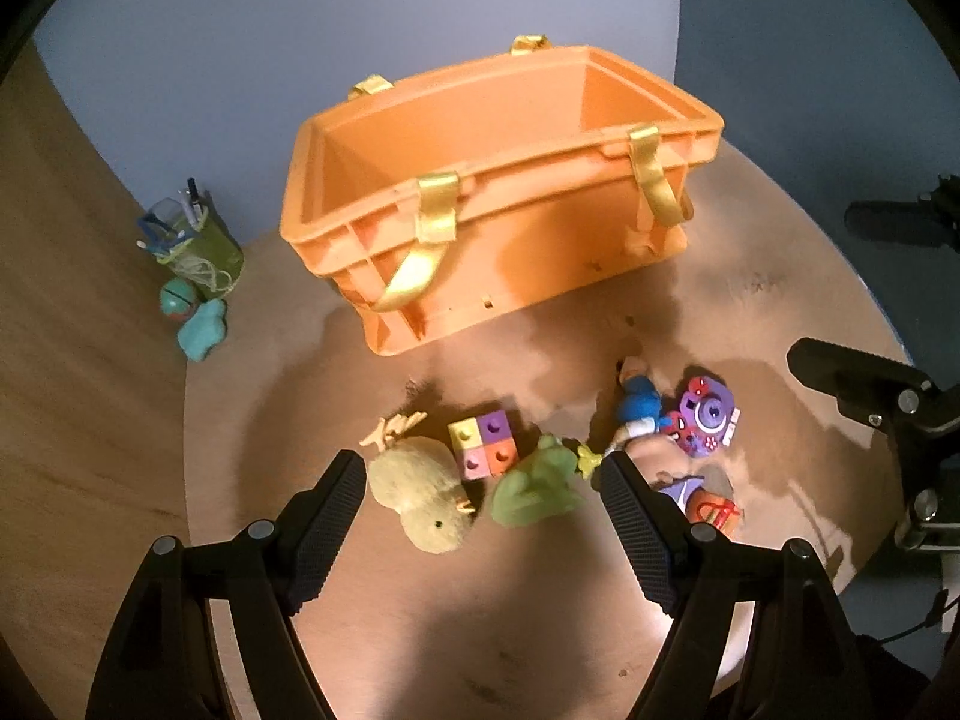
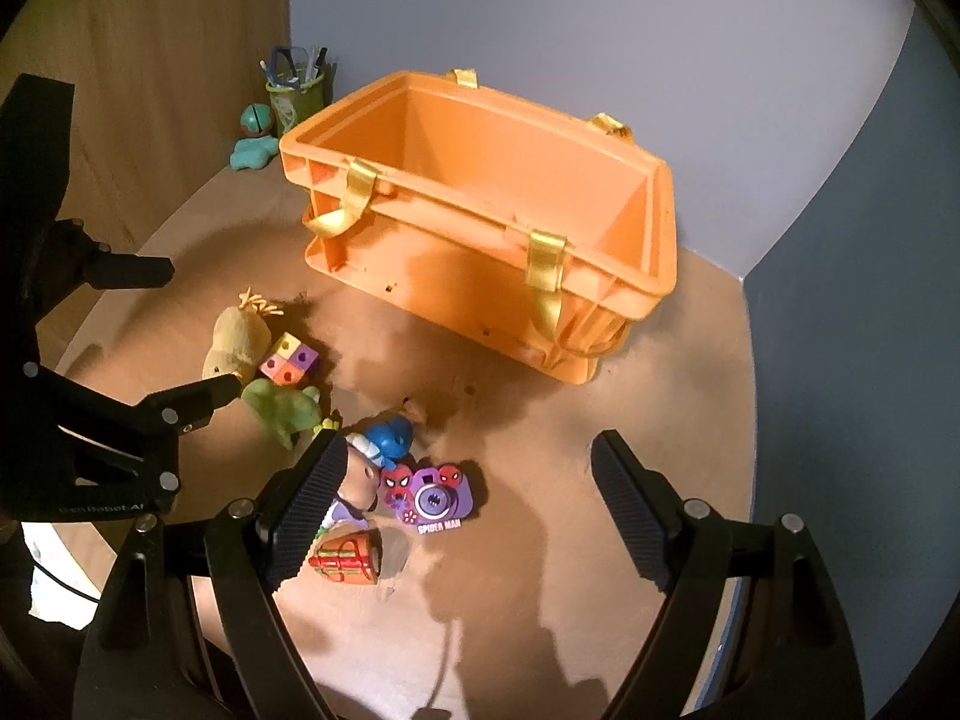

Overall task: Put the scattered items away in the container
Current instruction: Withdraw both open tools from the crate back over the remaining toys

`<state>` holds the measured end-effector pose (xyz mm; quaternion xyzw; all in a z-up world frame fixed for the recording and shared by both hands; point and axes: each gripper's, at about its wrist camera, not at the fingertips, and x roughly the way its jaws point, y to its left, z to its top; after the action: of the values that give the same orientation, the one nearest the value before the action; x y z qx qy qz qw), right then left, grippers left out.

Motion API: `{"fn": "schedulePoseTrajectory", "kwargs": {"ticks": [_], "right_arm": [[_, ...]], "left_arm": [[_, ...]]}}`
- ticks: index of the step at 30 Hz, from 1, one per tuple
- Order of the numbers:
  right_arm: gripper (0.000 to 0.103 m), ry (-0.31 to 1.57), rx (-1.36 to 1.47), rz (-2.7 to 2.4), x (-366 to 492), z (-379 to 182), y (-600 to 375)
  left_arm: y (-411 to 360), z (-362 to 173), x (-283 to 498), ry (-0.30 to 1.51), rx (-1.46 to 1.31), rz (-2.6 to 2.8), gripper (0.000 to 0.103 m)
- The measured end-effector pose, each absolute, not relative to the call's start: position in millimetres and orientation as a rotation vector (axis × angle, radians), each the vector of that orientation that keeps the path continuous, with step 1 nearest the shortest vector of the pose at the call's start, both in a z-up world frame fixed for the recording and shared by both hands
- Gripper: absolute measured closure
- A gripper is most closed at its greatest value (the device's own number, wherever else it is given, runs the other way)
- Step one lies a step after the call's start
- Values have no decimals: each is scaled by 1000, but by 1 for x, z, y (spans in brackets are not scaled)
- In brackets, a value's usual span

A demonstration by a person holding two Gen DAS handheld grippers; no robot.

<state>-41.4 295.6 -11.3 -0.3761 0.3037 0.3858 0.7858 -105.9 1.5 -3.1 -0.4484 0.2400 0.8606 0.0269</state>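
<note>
An empty orange crate [image 1: 498,204] [image 2: 480,204] with yellow straps stands at the back of the round wooden table. In front of it lie a yellow plush duck [image 1: 420,495] [image 2: 234,342], a coloured cube [image 1: 483,445] [image 2: 288,360], a green plush [image 1: 537,489] [image 2: 282,408], a blue-capped figure [image 1: 639,405] [image 2: 390,438], a purple Spider-Man toy camera [image 1: 705,417] [image 2: 429,501] and a small red-orange toy [image 1: 711,510] [image 2: 348,558]. My left gripper [image 1: 483,480] is open above the duck and green plush. My right gripper [image 2: 468,468] is open above the camera.
A green pen cup [image 1: 201,240] [image 2: 297,90], a teal ball [image 1: 177,300] [image 2: 257,120] and a teal figure [image 1: 204,330] [image 2: 249,156] stand at the back left by the wooden wall. The table edge [image 2: 744,420] curves on the right.
</note>
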Motion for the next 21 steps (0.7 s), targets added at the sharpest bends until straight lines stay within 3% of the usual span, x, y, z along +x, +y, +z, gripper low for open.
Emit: {"fn": "schedulePoseTrajectory", "kwargs": {"ticks": [21], "right_arm": [[22, 796, -798, 780, -51, -73, 277]], "left_arm": [[1, -56, -97, 676, -1491, 2583, 26]]}}
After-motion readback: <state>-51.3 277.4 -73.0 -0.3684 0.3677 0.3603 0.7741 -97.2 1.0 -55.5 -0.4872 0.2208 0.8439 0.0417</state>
